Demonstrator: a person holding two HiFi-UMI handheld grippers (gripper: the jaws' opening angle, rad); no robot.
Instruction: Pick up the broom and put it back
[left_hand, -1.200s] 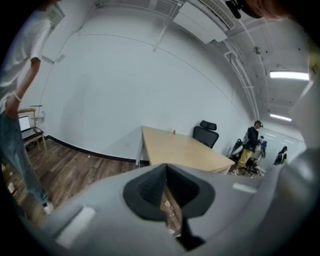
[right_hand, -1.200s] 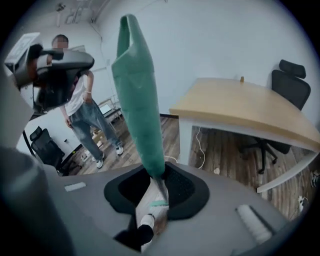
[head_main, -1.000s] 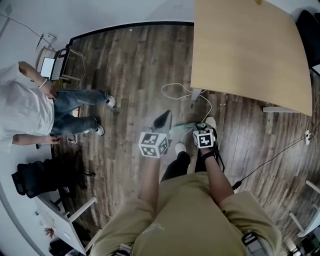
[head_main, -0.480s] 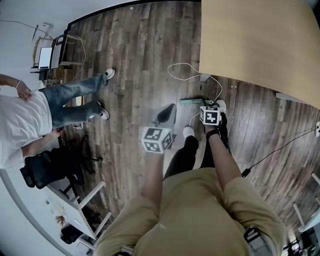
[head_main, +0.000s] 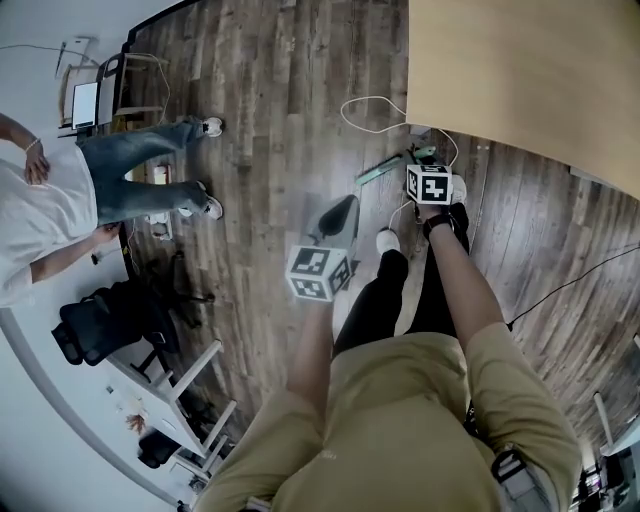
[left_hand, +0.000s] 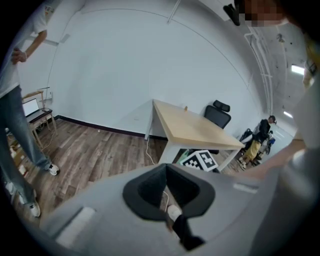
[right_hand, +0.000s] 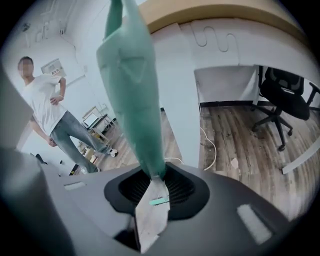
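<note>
A dark plank floor fills the head view, bounded by a white wall, with a pale wooden table across the upper right. The wearer stands by the table's near corner, both forearms reaching out and down in front of the body. The right forearm stretches further, toward the table leg, and the left forearm stays nearer the middle. A bystander in a white shirt and jeans stands well apart at the left, near a black office chair. The right gripper points steeply down with its marker cube facing up. Its jaws are closed, a little way apart, on the broom, gripping it where the green part meets a pale grey part. In the right gripper view the broom's long axis runs straight out ahead of the jaws, the green part widening away from them. In the head view that green length slants low over the floor to the left of the gripper, near the table leg. Whether its far end touches the floor I cannot tell. The left gripper hangs apart from it, tilted down less steeply, jaw tips drawn together with nothing between them. A white cable loops on the floor by the table leg, and a white shoe shows between the grippers.
</note>
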